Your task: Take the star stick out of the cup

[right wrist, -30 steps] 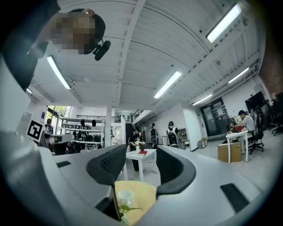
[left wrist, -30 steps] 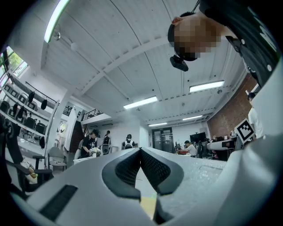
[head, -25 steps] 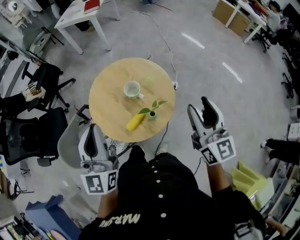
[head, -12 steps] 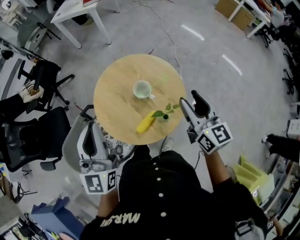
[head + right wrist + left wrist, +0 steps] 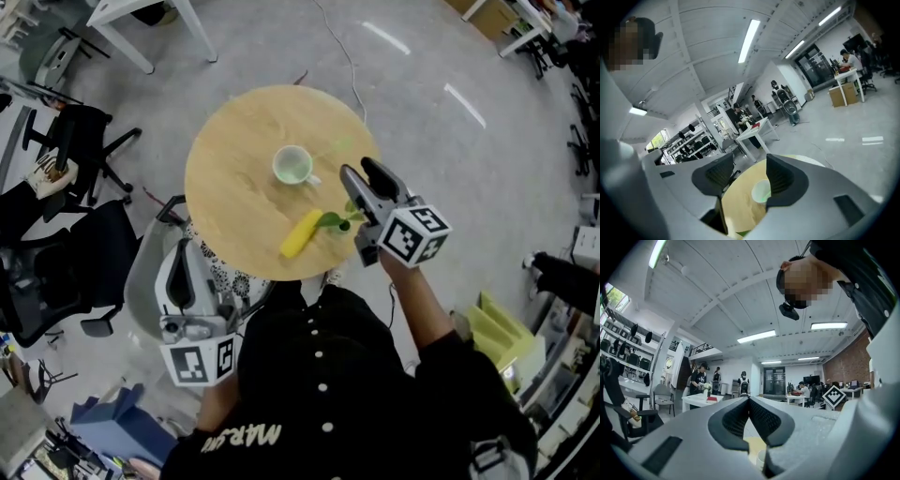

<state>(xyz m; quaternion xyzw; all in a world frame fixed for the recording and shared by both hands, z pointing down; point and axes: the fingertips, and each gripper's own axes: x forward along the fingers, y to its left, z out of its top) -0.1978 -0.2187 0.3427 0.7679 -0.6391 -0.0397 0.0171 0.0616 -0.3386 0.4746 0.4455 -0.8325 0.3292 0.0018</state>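
The right gripper (image 5: 360, 171) hovered at four o'clock of the cup (image 5: 292, 166), jaws apart and empty, aimed to reach in, I judged; the left gripper (image 5: 187, 255) stayed out of it at seven o'clock, closed and empty.

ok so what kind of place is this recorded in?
Looks like an open-plan office or lab: black swivel chairs and white desks on a grey floor, people seated at screens farther back.
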